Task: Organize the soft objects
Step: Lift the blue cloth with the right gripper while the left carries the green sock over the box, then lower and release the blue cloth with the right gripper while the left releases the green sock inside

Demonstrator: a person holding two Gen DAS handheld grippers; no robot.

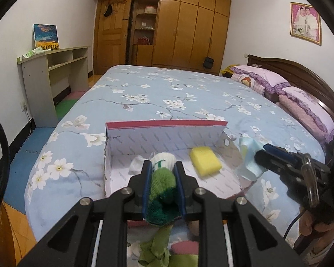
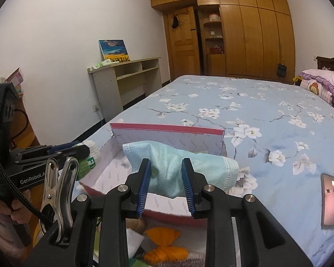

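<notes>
Left fingers (image 1: 163, 166) are pinching a green-and-white sock (image 1: 162, 178) over the box's (image 1: 167, 138) near edge; its toe end hangs out of sight below. Right fingers (image 2: 165, 166) are squeezing a blue mask (image 2: 167, 169) above the box too, hiding most of the inside. A yellow sponge (image 1: 205, 160) sits inside the box, on the bed (image 1: 167, 89). A phone (image 2: 329, 200) lies off to the right.

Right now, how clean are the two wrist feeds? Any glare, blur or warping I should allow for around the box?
Left wrist view: sharp and evenly lit; fisheye bends the room edges, dark vignette in the corners; the green sock hides part of the box. Right wrist view: equally sharp; the face mask covers much of the box interior; a pinkish reflection sits on the phone.
</notes>
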